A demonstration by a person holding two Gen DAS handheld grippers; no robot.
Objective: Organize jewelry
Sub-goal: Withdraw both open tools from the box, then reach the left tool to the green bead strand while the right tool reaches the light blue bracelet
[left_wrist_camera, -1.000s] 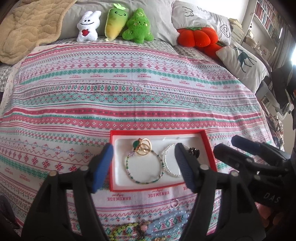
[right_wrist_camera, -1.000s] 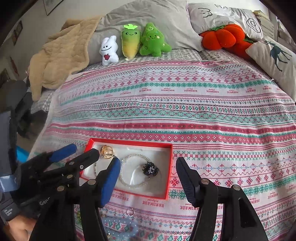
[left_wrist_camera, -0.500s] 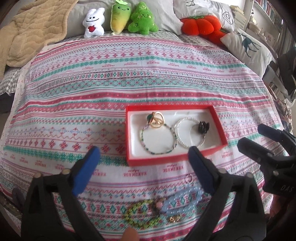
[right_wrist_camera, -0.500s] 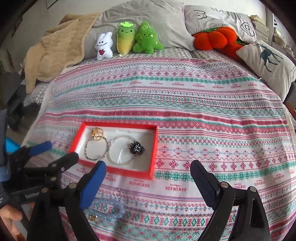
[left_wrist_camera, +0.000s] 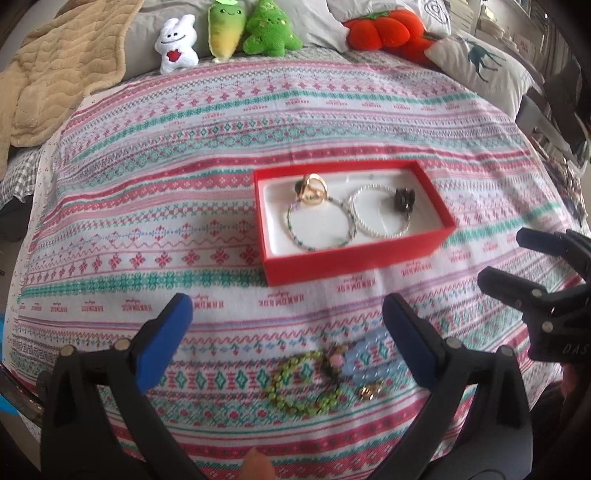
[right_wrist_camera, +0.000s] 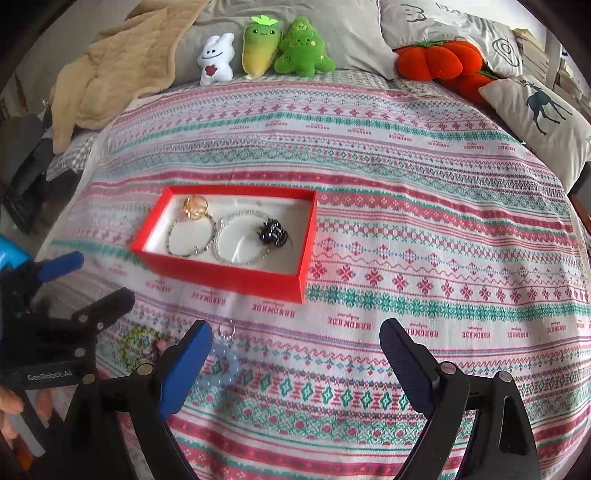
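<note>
A red box (left_wrist_camera: 358,256) with a white lining (right_wrist_camera: 236,275) lies on the patterned bedspread. It holds a gold ring (left_wrist_camera: 312,189), a green-beaded bracelet (left_wrist_camera: 319,225), a pearl bracelet (left_wrist_camera: 380,216) and a dark brooch (left_wrist_camera: 403,198). In front of the box lie a green bead bracelet (left_wrist_camera: 301,384), a pale blue bracelet (left_wrist_camera: 369,356), a small gold piece (left_wrist_camera: 369,391) and a silver ring (right_wrist_camera: 226,329). My left gripper (left_wrist_camera: 286,341) is open and empty above the loose pieces. My right gripper (right_wrist_camera: 295,363) is open and empty beside them, to their right.
Plush toys (left_wrist_camera: 225,33) and an orange pumpkin cushion (left_wrist_camera: 384,31) line the head of the bed. A beige blanket (left_wrist_camera: 48,74) lies at the back left, a deer pillow (right_wrist_camera: 543,110) at the right.
Both grippers have drawn back from the box toward the bed's near edge. The loose bracelets in front of the box have come into full view. Both stay open.
</note>
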